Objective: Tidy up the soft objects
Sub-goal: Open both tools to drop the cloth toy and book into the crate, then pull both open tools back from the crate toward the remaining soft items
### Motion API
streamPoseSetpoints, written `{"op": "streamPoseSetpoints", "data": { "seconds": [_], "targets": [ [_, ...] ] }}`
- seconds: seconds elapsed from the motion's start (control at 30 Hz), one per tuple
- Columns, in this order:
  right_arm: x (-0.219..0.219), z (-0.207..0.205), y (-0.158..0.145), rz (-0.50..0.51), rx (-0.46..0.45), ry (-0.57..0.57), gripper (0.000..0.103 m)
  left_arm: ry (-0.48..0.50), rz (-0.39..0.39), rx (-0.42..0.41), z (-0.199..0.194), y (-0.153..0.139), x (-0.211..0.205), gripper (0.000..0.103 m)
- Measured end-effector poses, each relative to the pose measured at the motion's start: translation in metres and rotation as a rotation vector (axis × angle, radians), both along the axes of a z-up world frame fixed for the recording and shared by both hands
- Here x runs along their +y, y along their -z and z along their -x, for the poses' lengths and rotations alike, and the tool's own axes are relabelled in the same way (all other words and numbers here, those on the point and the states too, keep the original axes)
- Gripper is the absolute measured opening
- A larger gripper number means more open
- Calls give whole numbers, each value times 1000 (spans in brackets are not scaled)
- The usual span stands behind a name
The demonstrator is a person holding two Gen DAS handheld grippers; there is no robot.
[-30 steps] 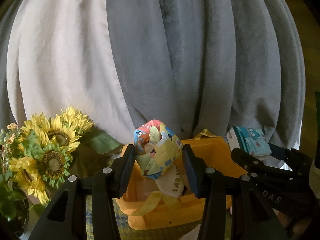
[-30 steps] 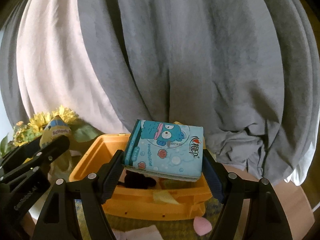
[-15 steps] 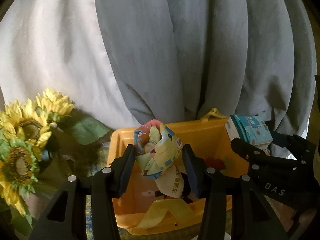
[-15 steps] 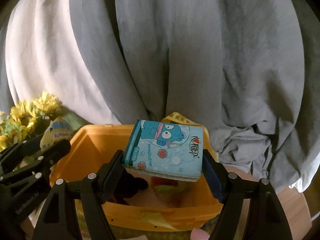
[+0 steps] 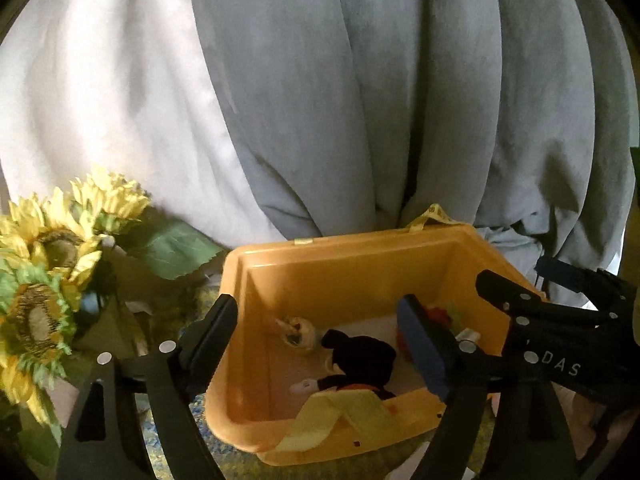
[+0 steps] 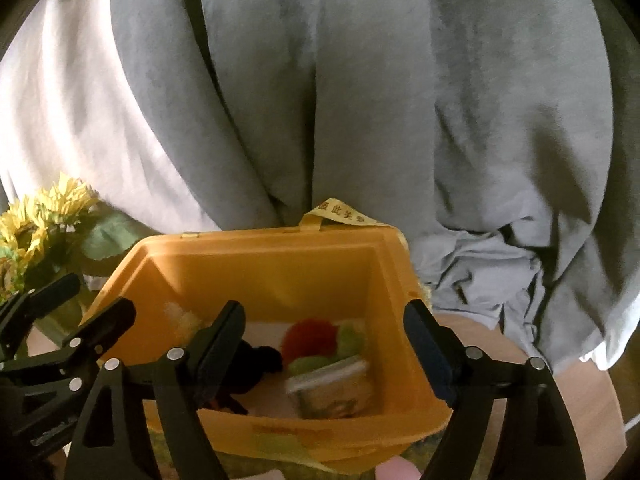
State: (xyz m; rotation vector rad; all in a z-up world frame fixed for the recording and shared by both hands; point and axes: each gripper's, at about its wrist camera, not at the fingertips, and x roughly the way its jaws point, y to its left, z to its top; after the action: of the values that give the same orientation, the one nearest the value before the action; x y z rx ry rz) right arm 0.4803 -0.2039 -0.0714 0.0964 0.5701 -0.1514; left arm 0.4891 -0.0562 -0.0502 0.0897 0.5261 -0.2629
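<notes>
The bin (image 5: 360, 272) is orange-yellow with pale yellow straps (image 5: 340, 412). Inside lie a black plush (image 5: 360, 356), a red and green toy (image 6: 316, 340), and a blurred yellowish packet (image 6: 332, 388). Yellow sunflowers (image 5: 48, 240) with green leaves stand at left; grey and white curtains (image 5: 360, 100) hang behind.

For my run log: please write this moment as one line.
left gripper: open, empty | right gripper: open, empty | yellow bin: holds plush toys, soft book

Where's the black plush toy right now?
The black plush toy lies on the floor of the yellow bin, low centre in the left wrist view, beside a small tan toy on its left.
</notes>
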Motion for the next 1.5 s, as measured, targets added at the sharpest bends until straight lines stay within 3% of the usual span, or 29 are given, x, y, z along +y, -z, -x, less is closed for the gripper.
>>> {"op": "streamPoseSetpoints", "data": {
  "seconds": [0.4,0.7,1.0,1.5],
  "targets": [
    [7,56,-31,-17,-88,24,82,6,39,-79,60,-33,13,94],
    [23,94,-37,-16,-105,12,83,-3,70,-70,98,-31,25,94],
    [30,125,-18,-8,-71,43,83,-42,-1,-99,132,-16,31,94],
    [39,163,14,-23,-23,60,83,-16,-16,8,160,18,36,94]
  ]
}}
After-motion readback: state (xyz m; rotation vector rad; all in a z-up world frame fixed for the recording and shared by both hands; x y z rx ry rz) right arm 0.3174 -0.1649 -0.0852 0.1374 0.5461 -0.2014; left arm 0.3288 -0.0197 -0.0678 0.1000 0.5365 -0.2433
